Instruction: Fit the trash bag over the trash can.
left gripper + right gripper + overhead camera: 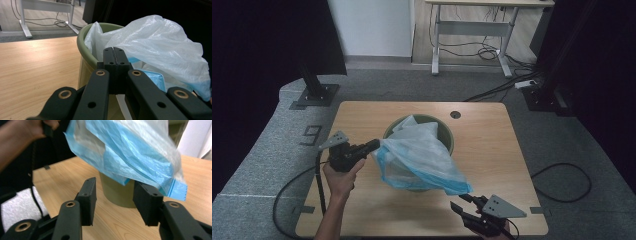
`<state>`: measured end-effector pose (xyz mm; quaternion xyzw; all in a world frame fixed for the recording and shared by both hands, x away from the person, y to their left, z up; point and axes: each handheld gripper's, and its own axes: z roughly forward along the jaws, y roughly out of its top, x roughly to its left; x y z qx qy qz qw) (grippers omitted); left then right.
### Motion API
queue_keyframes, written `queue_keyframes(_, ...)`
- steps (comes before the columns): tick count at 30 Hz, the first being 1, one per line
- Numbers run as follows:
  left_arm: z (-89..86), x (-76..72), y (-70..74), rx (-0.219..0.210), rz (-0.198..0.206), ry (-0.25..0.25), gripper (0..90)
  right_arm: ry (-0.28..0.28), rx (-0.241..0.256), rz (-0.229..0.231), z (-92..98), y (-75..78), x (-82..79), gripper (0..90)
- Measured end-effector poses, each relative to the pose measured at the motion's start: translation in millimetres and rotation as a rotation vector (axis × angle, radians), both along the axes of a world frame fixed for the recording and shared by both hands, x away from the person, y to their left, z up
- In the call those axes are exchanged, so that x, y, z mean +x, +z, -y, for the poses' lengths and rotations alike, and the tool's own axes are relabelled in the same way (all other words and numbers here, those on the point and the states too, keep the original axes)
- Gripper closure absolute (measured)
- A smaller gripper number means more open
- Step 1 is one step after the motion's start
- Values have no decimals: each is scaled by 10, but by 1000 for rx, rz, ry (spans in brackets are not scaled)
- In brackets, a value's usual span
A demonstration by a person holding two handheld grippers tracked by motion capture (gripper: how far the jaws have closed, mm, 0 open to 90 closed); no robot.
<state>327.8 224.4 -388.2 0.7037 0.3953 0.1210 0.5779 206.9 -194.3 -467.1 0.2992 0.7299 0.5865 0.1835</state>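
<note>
The right gripper sits at the near edge of the worktop, its jaws spread with nothing between them; in the right gripper view the trailing blue-edged corner of the plastic bag hangs just above and beyond those jaws, apparently not touching them, though the blur there makes this hard to judge. The left gripper is held by the person's left hand to the left of the green bin; its jaws are pressed together on the bag's edge, as the left gripper view shows at the bin's rim. The bag, translucent white with blue, is partly inside the bin and drapes out over its near side; the bin stands near the middle of the worktop.
</note>
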Motion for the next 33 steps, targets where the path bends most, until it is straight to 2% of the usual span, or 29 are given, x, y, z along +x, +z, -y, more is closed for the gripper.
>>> queue_keyframes(3,19,-1,-12,4,-3,-4,900,0,17,11,46,113,-31,494)
queue_keyframes(7,27,-8,-11,-1,0,-6,900,40,67,-18,59,213,-26,482)
queue_keyframes(11,32,-17,11,0,6,-9,900,88,62,-28,-30,245,-113,466)
queue_keyframes(14,38,-17,19,-2,3,-15,900,90,52,-28,-105,254,-150,442)
queue_keyframes(18,48,-22,20,-2,3,-17,900,116,91,-59,-141,282,-88,441)
queue_keyframes(22,39,-15,23,-3,1,-12,900,147,104,-50,-182,357,-105,441)
queue_keyframes(25,42,-15,29,-4,3,-13,900,137,100,-28,-189,409,-115,442)
queue_keyframes(27,49,-17,31,-2,3,-14,900,133,105,-30,-185,426,-110,442)
queue_keyframes(33,54,-13,32,-4,2,-14,900,130,77,-35,-246,389,-100,443)
